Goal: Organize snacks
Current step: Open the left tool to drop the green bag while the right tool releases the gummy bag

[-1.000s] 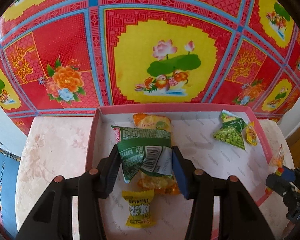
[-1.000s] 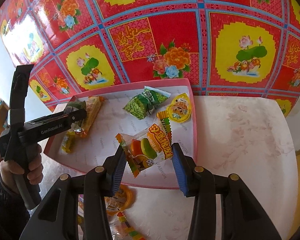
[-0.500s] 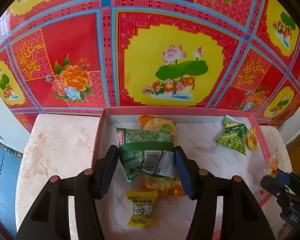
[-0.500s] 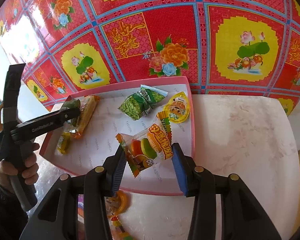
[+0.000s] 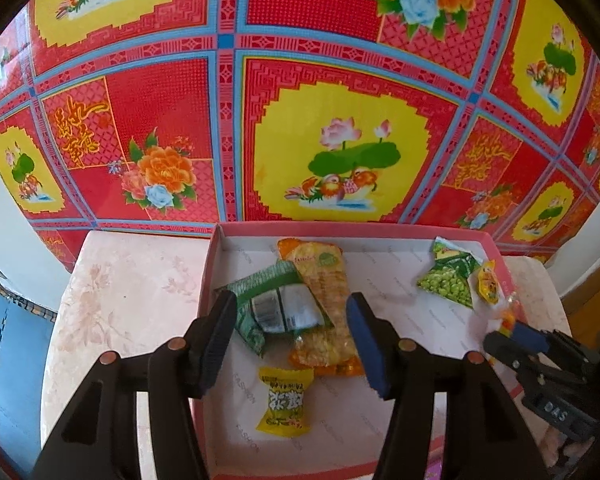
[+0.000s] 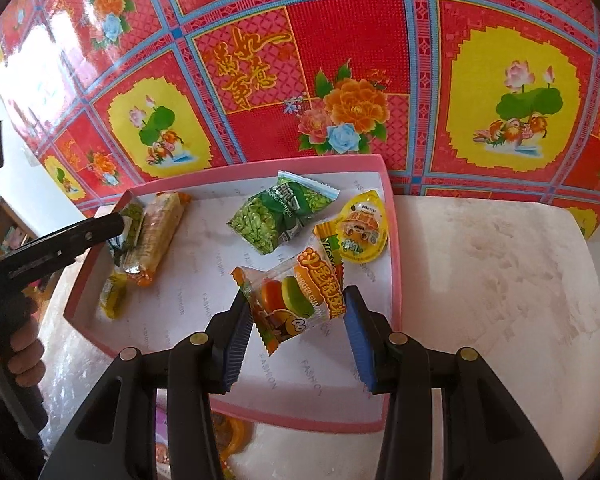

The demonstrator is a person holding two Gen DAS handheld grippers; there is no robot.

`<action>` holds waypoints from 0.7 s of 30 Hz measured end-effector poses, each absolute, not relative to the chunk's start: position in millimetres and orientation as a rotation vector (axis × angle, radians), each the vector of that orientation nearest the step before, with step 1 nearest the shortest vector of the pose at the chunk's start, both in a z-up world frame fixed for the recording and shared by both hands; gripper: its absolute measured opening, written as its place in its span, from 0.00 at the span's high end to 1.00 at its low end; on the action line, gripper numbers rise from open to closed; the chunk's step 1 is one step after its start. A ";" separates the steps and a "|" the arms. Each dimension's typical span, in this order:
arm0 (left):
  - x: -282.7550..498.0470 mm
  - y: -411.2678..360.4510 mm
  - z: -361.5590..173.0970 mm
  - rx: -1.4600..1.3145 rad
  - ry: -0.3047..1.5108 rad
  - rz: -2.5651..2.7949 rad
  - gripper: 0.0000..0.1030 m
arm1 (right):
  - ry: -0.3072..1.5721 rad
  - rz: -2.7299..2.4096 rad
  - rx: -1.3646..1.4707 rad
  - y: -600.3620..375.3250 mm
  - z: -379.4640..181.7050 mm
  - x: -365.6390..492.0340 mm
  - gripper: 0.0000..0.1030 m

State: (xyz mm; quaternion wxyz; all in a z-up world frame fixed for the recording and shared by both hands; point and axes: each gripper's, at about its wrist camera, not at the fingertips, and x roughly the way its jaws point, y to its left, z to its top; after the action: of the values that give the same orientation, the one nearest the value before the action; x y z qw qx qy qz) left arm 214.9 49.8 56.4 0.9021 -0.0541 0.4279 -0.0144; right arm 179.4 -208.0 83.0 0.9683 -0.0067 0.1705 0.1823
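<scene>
A pink-rimmed tray (image 5: 206,280) on the table holds the snacks. My left gripper (image 5: 290,304) stands open over its left part. Between its pads, touching neither, a green packet (image 5: 276,306) lies tilted on a long orange packet (image 5: 324,296). A small yellow candy (image 5: 286,404) lies just in front of them. My right gripper (image 6: 296,308) is shut on a burger gummy packet (image 6: 296,300), held above the tray's (image 6: 396,280) near right part. A green pea packet (image 6: 276,216) and a yellow jelly cup (image 6: 362,226) lie at the tray's far right.
A pale marbled table (image 6: 500,280) extends right of the tray. More snacks (image 6: 228,436) lie on it in front of the tray's near rim. A person's hand (image 6: 20,344) holds the left gripper (image 6: 112,224) at the tray's left end. A red patterned wall stands behind.
The left jaws have widened and let go of the green packet, which now rests on the orange packet. The left gripper has drawn back and up. The right gripper has shifted slightly over the tray.
</scene>
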 end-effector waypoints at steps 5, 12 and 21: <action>204.7 46.3 62.4 -0.118 0.889 -0.032 0.42 | 0.342 0.366 -0.020 -201.9 82.6 183.2 0.55; 190.6 45.4 67.6 -0.124 0.891 -0.037 0.42 | 0.325 0.371 0.002 -206.5 86.5 180.1 0.54; 176.3 37.4 72.7 -0.126 0.881 -0.033 0.42 | 0.297 0.372 0.032 -219.4 92.1 156.6 0.54</action>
State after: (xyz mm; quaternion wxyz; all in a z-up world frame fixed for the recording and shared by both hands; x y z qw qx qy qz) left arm 176.3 37.4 72.7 0.9024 -0.0607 0.4263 -0.0160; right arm 156.6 -219.4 92.1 0.9717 0.0160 0.1470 0.1844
